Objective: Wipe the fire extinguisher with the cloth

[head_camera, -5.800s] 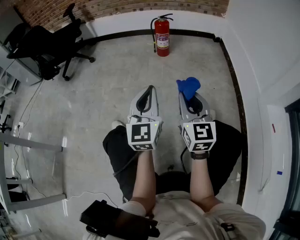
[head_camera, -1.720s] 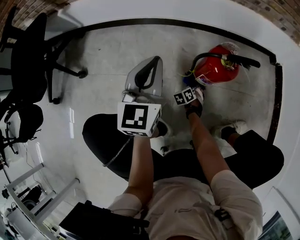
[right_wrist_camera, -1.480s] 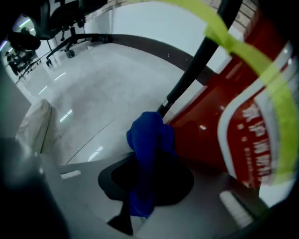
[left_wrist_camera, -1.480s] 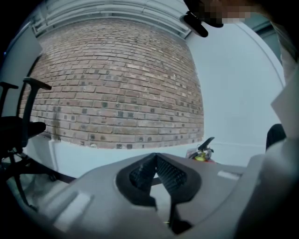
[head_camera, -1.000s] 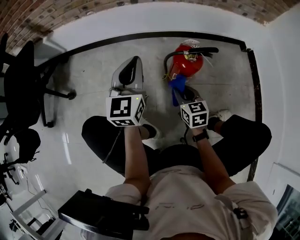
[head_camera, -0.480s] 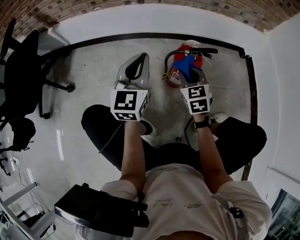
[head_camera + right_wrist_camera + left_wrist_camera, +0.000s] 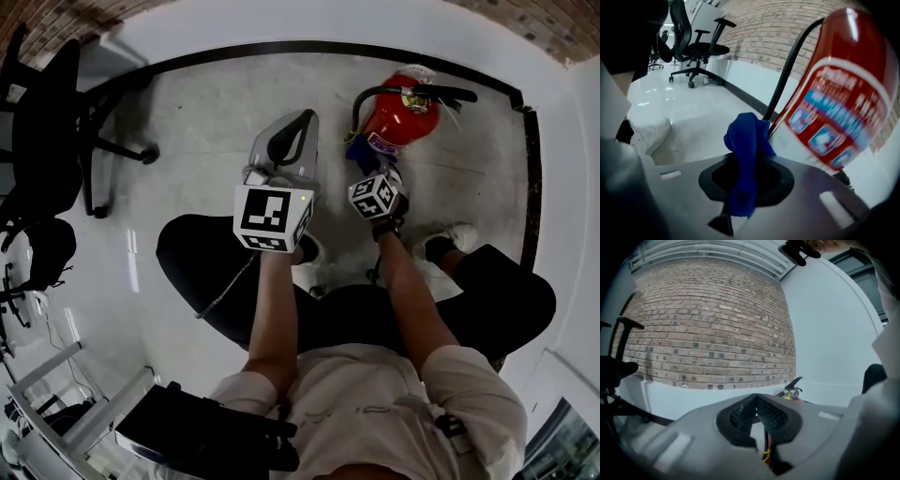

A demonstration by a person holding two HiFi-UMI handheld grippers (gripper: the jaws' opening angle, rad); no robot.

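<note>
Fire extinguisher [image 7: 401, 114] is seen upright on the floor [image 7: 216, 112] by the wall, long axis vertical; base hidden, label blurred. Cloth [image 7: 745, 150] is clamped in right hand-held gripper [image 7: 746, 174], just beside the cylinder. Left hand-held gripper [image 7: 757, 403] jaws are seen together, empty.

Both forearms are extending forward from the torso, bare below short sleeves. The left forearm [image 7: 272, 309] is holding the left gripper [image 7: 302, 120] high and pointing ahead, marker cube facing up. Its jaws are pressing together, tips meeting, nothing between them. The right forearm [image 7: 405, 286] is reaching further forward and lower, with a dark band [image 7: 386, 228] sitting on the wrist. The right gripper [image 7: 364, 161] is angling down and ahead. Its jaws are clamping a blue cloth [image 7: 745, 140], which is bunching up past the tips. The two grippers are sitting near each other, not touching.
</note>
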